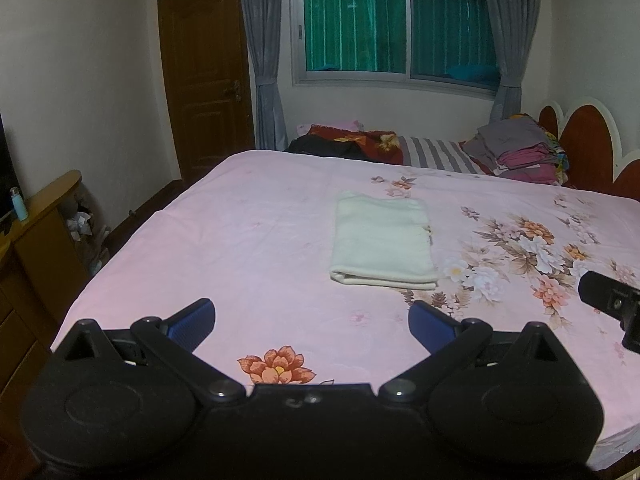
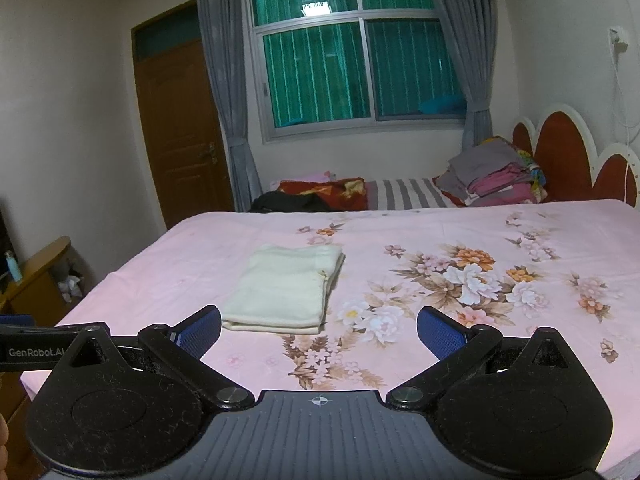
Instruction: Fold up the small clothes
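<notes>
A cream-white garment (image 1: 382, 242) lies folded into a neat rectangle on the pink floral bedsheet (image 1: 240, 240), ahead of both grippers. It also shows in the right wrist view (image 2: 284, 290), ahead and to the left. My left gripper (image 1: 312, 320) is open and empty, held above the sheet short of the garment. My right gripper (image 2: 319, 330) is open and empty too, just right of the garment's near edge. Part of the right gripper (image 1: 612, 304) shows at the right edge of the left wrist view.
A pile of folded clothes (image 1: 520, 152) sits at the far right by the red headboard (image 1: 588, 140). Dark and red bedding (image 1: 352, 144) lies along the far edge. A wooden desk (image 1: 36, 240) with a bottle stands to the left. A door (image 1: 204, 76) and window are behind.
</notes>
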`<state>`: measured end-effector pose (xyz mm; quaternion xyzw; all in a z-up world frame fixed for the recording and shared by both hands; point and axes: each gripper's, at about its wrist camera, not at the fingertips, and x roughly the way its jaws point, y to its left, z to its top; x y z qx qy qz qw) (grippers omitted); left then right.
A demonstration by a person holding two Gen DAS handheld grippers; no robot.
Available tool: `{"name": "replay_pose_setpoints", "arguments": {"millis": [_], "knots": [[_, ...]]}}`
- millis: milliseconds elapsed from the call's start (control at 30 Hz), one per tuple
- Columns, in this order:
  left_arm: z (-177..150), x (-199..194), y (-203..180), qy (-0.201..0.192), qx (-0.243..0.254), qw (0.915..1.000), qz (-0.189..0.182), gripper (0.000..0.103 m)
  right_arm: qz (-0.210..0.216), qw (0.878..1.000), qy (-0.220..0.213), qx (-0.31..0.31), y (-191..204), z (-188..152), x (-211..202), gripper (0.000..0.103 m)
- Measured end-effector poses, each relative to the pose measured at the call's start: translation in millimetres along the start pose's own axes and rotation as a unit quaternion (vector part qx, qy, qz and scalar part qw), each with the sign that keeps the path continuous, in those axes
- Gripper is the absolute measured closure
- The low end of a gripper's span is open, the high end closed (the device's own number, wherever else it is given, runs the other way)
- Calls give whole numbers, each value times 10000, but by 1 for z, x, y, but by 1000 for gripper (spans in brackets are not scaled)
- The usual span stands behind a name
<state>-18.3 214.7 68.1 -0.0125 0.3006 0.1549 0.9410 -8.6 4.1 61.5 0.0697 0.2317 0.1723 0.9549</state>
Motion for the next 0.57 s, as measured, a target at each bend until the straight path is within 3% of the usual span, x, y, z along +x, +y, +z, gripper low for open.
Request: {"name": "replay_pose_setpoints", "arguments": {"millis": [300, 567], "knots": [[0, 11, 1, 69, 50, 10000, 5, 0, 28, 10000, 63, -24, 4, 1, 11, 0], [12, 47, 6, 219, -108, 9993, -273, 0, -54, 9998, 185, 14, -3, -1, 29, 0]]}}
